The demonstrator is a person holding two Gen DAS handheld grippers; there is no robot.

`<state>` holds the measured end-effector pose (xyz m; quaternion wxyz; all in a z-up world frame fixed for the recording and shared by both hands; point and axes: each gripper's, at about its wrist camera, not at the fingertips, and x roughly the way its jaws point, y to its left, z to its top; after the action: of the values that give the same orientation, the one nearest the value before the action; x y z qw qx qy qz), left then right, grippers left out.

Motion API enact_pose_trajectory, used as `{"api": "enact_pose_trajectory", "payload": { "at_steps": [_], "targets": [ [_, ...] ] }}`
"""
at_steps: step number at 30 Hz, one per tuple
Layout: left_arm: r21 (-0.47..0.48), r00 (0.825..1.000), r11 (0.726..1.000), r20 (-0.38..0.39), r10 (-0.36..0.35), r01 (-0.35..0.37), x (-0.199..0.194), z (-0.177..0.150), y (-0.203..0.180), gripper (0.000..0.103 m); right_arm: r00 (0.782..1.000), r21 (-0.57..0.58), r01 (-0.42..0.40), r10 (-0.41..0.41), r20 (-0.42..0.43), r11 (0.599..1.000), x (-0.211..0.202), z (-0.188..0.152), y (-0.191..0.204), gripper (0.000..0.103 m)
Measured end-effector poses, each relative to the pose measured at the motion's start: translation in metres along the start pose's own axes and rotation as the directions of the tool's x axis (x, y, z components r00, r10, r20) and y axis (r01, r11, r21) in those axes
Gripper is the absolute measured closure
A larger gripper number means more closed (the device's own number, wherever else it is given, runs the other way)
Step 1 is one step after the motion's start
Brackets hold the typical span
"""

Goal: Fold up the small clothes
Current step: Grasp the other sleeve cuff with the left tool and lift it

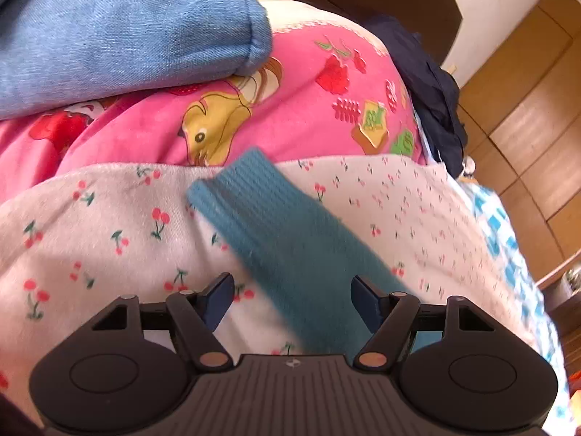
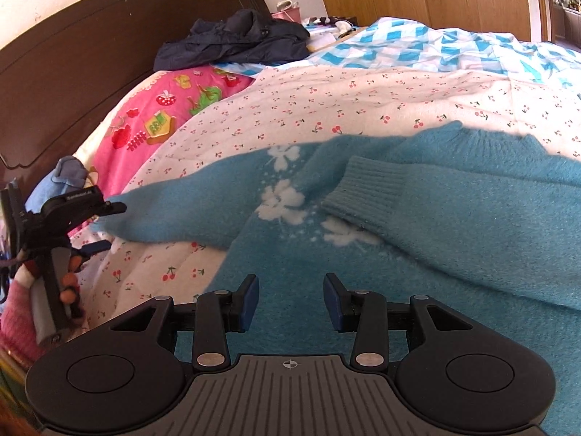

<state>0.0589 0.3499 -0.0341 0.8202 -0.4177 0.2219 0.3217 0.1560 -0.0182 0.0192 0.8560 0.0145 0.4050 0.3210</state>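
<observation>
A small teal sweater with white flower marks lies flat on a white cherry-print blanket. Its right sleeve is folded across the chest. Its left sleeve stretches out to the left. In the left wrist view that sleeve runs diagonally between the open fingers of my left gripper, cuff pointing away. The left gripper also shows in the right wrist view, open around the cuff. My right gripper is open and empty just above the sweater's lower body.
A pink cartoon-print quilt and a light blue denim garment lie beyond the sleeve. A dark navy jacket sits by the brown headboard. A blue-checked sheet covers the far side. Wooden wardrobes stand behind.
</observation>
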Motion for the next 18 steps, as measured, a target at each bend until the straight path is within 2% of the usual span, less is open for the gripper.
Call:
{"api": "enact_pose_trajectory", "payload": {
  "at_steps": [5,10,13,16,18],
  "targets": [
    [-0.056,0.999,0.998,-0.033,0.007,-0.009,0.006,0.019,0.008,0.043,1.000,0.015,-0.015,0.015,0.009,1.000,-0.003,-0.003,-0.002,0.064],
    [-0.064,0.998,0.997,-0.052,0.028,-0.032,0.007,0.022,0.011,0.074,1.000,0.031,-0.023,0.023,0.016,0.999,-0.006,-0.004,-0.004,0.065],
    [-0.056,0.998,0.998,-0.053,-0.018,0.015,0.005,0.021,0.005,0.085,0.999,0.041,-0.023,0.022,0.033,0.999,-0.011,-0.003,-0.006,0.067],
    [0.042,0.996,0.996,-0.046,-0.080,0.082,-0.005,0.015,-0.023,0.086,0.998,0.058,-0.022,0.018,0.059,0.998,-0.018,-0.002,-0.011,0.067],
    [0.094,0.985,0.981,-0.065,-0.163,0.169,-0.014,0.008,-0.048,0.086,0.997,0.079,-0.015,0.010,0.074,0.997,-0.024,-0.002,-0.017,0.067]
  ]
}}
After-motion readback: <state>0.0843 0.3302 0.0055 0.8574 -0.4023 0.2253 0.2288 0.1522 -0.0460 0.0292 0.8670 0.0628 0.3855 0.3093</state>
